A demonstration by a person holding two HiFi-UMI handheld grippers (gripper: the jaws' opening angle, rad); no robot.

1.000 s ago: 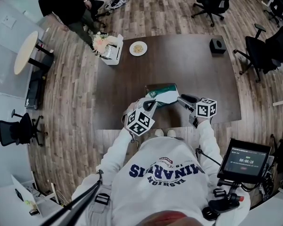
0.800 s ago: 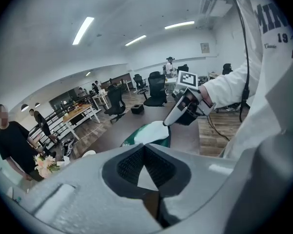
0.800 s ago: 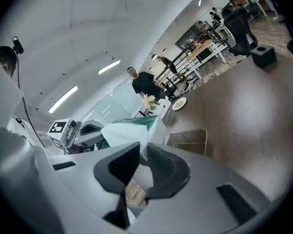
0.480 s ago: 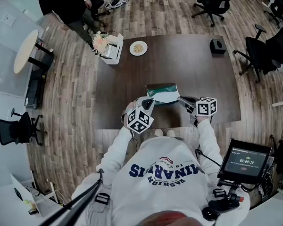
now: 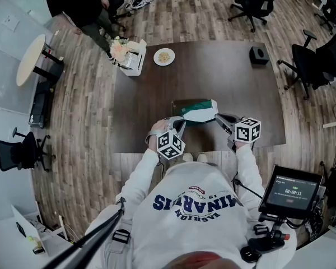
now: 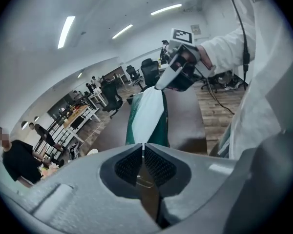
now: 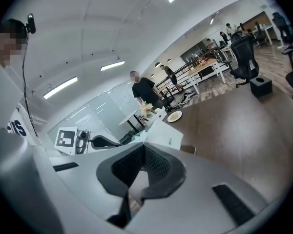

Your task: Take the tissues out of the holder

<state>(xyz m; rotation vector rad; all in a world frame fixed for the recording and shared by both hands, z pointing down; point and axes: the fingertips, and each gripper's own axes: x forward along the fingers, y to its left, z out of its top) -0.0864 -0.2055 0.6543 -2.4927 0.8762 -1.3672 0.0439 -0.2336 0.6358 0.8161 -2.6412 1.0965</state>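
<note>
Head view looks steeply down from above the person's shoulders, far enough off to take in the whole dark table (image 5: 213, 77) and the office floor around it. Each gripper view sits low and close behind its own jaws. The left gripper (image 5: 178, 123) view faces the right gripper (image 5: 218, 117) and the right view faces back, and all three views share the tissue pack (image 5: 199, 112) and the tabletop.

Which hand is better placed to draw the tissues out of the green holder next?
Right, probably. The right gripper has just closed its jaws on the raised end of the white tissues; the left gripper, jaws shut, sits at the near edge of the holder.
</note>
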